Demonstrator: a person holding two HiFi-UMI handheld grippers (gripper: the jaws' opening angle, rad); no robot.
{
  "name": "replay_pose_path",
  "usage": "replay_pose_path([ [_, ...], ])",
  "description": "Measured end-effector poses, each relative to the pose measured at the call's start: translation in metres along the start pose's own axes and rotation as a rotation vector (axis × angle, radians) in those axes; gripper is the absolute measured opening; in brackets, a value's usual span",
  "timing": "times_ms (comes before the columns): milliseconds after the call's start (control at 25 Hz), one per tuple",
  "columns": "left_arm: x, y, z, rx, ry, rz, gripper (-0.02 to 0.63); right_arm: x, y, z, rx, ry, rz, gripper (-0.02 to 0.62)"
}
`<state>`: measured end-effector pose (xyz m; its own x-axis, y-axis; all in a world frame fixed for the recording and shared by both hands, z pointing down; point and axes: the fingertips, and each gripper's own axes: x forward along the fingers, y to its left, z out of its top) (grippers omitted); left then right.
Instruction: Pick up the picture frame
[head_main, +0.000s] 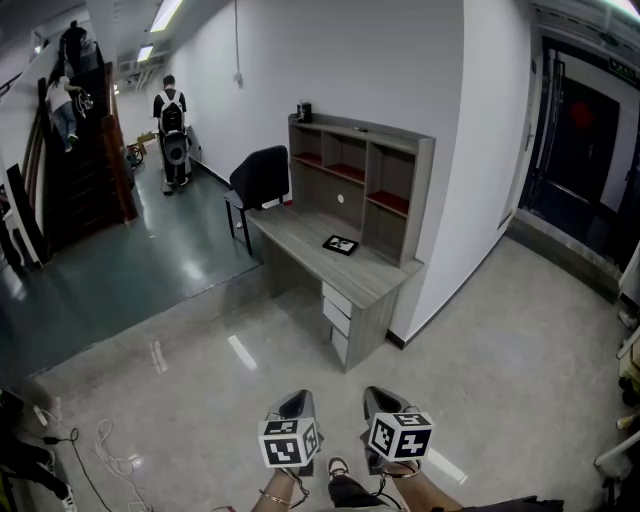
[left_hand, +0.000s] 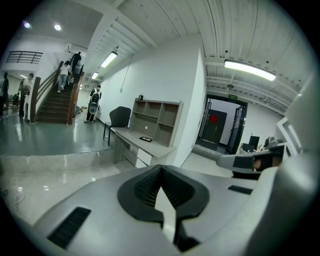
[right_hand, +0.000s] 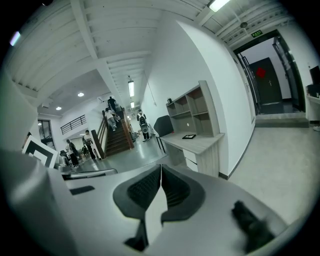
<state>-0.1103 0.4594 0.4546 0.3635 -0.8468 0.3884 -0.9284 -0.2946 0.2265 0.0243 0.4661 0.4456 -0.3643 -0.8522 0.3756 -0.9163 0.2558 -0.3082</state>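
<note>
In the head view, the left gripper (head_main: 296, 402) and the right gripper (head_main: 381, 399) sit side by side at the bottom, each with its marker cube, over a pale floor (head_main: 480, 340). Both are well apart from the table (head_main: 375, 282). The picture frame (head_main: 340, 244) lies flat on the table top, close to the back edge in front of the shelf unit (head_main: 365, 180), about midway along the table's length. A black chair (head_main: 258, 178) stands at the table's far end. 2 drawers (head_main: 336, 312) show at the near end. A person (head_main: 172, 128) stands farther back beside a staircase (head_main: 85, 170), and a dark door (head_main: 585, 150) is at the right.

In the left gripper view, the left gripper (left_hand: 161, 168) has its 2 jaws pressed together with nothing between them. Beyond them the picture frame (left_hand: 145, 139) shows as a small dark shape on the table (left_hand: 155, 146), with the chair (left_hand: 119, 116) behind.

In the right gripper view, the right gripper (right_hand: 161, 167) also has its jaws closed together and empty. The picture frame (right_hand: 189, 136) lies on the table (right_hand: 202, 145) below the shelf unit (right_hand: 192, 112), far ahead of the jaws.
</note>
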Motion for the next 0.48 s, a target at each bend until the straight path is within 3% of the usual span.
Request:
replay_pose_path([
  [480, 0.074, 0.017, 0.021, 0.017, 0.031, -0.008, 0.012, 0.068, -0.038, 0.028, 0.034, 0.005, -0.024, 0.032],
])
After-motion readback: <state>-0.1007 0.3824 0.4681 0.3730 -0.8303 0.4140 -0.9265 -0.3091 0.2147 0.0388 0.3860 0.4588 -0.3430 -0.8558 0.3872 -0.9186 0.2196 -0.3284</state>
